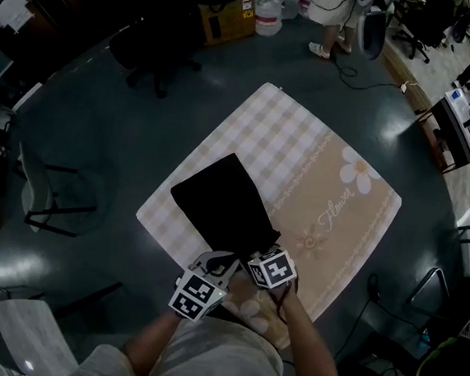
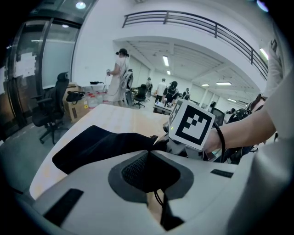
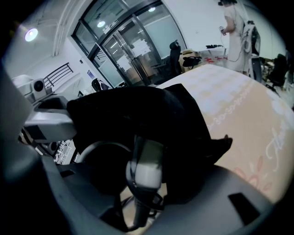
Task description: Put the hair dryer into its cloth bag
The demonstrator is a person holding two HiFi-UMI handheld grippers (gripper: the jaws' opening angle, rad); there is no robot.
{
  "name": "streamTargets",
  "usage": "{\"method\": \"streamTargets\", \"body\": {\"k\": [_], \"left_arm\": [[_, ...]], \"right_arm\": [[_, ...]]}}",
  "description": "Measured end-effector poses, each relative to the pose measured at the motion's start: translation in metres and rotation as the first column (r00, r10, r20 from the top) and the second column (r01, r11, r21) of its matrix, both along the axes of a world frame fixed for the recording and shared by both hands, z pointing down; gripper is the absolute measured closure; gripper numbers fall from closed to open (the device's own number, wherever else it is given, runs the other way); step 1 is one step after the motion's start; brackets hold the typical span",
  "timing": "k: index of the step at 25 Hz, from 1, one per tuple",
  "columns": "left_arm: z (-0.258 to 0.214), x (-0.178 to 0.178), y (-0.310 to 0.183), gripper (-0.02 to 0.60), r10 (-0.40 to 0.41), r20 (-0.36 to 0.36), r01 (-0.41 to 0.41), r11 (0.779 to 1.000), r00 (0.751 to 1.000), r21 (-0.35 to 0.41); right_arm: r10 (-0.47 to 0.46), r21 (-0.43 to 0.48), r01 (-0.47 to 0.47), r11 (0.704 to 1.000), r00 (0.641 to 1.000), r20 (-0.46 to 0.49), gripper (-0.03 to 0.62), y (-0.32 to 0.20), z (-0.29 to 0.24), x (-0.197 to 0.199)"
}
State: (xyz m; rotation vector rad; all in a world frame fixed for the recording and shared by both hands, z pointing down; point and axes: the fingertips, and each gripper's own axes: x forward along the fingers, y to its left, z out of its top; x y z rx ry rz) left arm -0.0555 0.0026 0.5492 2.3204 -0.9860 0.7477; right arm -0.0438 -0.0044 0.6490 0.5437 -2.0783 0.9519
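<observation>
around: black bag (image 1: 225,203) lies flat on a checked mat (image 1: 334,192) mid desk (image 1: 116,138); office chair (image 1: 153,47) beyond the rim at 11 o'clock
room: mat bare from 12 to 4 o'clock; desk rim well apart
left fingers (image 2: 82,183): pinched together on the bag mouth
right fingers (image 3: 239,193): part-open, gripping the hair dryer (image 3: 146,167) by its handle; its upper end is hidden in the bag
pose: forearms (image 1: 306,347) in from 6 o'clock, fingers side by side, tilted down

The only legible word is "Flower", in white script on the beige mat (image 1: 304,161), at three o'clock from the cloth bag (image 1: 225,207).
</observation>
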Motion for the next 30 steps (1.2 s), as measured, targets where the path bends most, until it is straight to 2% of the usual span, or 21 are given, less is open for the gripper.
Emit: {"method": "streamTargets", "body": {"k": [30], "left_arm": [[-0.008, -0.001, -0.008, 0.563, 0.001, -0.008, -0.001, 1.0, 1.0, 0.009]], "right_arm": [[0.001, -0.004, -0.001, 1.0, 1.0, 0.017, 0.37, -0.014, 0.0, -0.01]]}}
